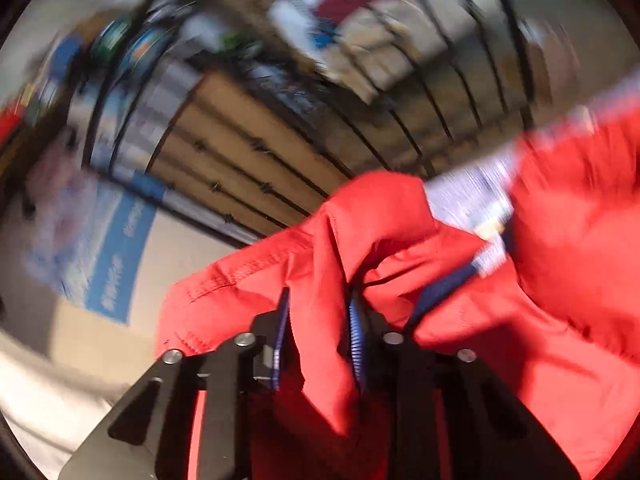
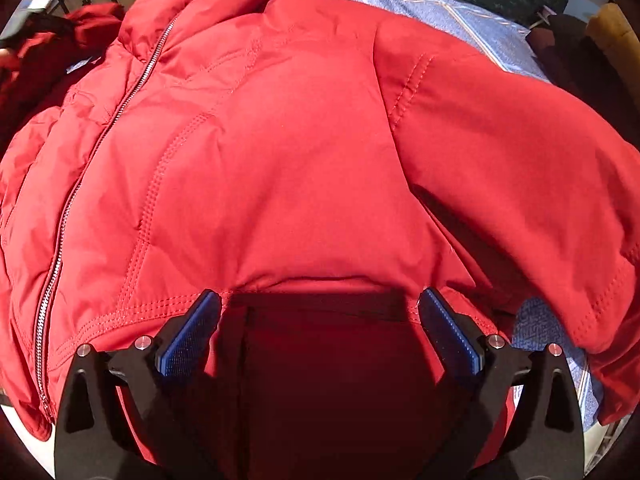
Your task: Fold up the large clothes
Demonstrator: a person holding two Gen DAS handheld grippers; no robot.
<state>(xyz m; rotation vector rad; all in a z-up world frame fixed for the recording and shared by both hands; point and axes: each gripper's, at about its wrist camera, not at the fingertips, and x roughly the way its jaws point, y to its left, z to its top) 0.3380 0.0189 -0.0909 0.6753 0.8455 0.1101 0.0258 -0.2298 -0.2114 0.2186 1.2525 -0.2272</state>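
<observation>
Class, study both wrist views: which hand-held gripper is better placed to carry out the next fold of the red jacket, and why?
Left, probably. The left hand-held gripper is already clamped on a bunch of the red jacket, ready to pull it over. The right hand-held gripper stands open over the hem, gripping nothing.

Left wrist view: heavy motion blur across the far background, railing bars (image 1: 280,184) smeared; near red fabric (image 1: 360,240) sharper. Right wrist view: crisp, bright warm light on the jacket (image 2: 300,140), dark shadow between the near fingers (image 2: 188,332). Fisheye bending and black vignette at the edges.
</observation>
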